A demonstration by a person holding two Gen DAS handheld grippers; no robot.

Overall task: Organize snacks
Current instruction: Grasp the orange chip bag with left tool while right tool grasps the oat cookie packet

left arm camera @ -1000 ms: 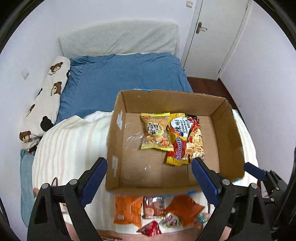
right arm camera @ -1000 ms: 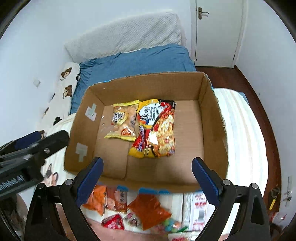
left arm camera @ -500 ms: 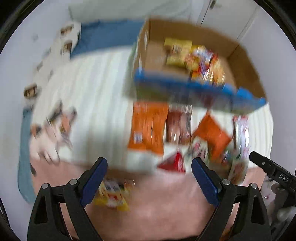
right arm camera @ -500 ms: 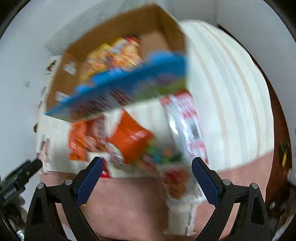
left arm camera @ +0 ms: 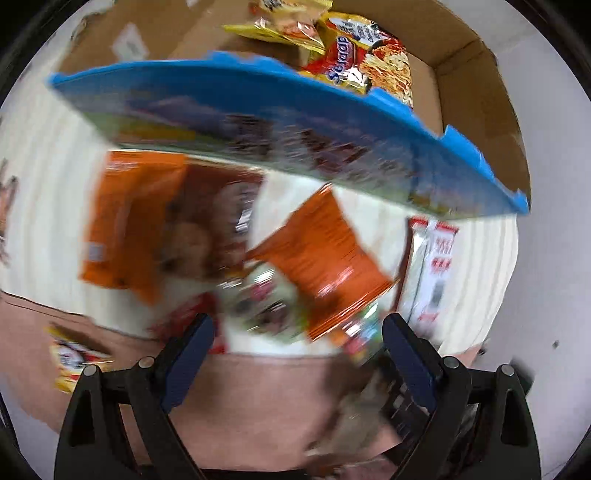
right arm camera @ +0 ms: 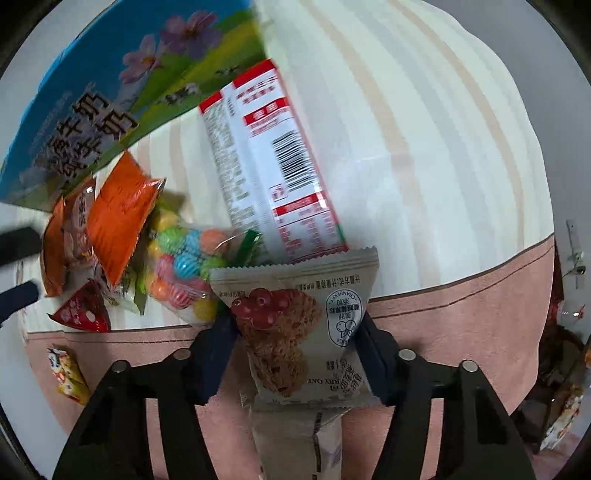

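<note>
In the right wrist view my right gripper points down at a grey cranberry oat packet. Its jaws are closing, with the packet between them and both pads against its sides. A second grey packet lies underneath. In the blurred left wrist view my left gripper hangs open over the snack pile, holding nothing. It is above a candy bag and an orange packet. The cardboard box, with a blue printed front wall, holds a yellow packet and noodle packs.
Around the oat packet lie a long white and red pack, a bag of coloured candy balls, orange packets and a red triangular packet. A yellow packet sits below the striped cover's pink edge.
Both grippers dropped from above the box to the snacks lying in front of it. The right jaws narrowed around the oat packet. The left jaws stayed wide.
</note>
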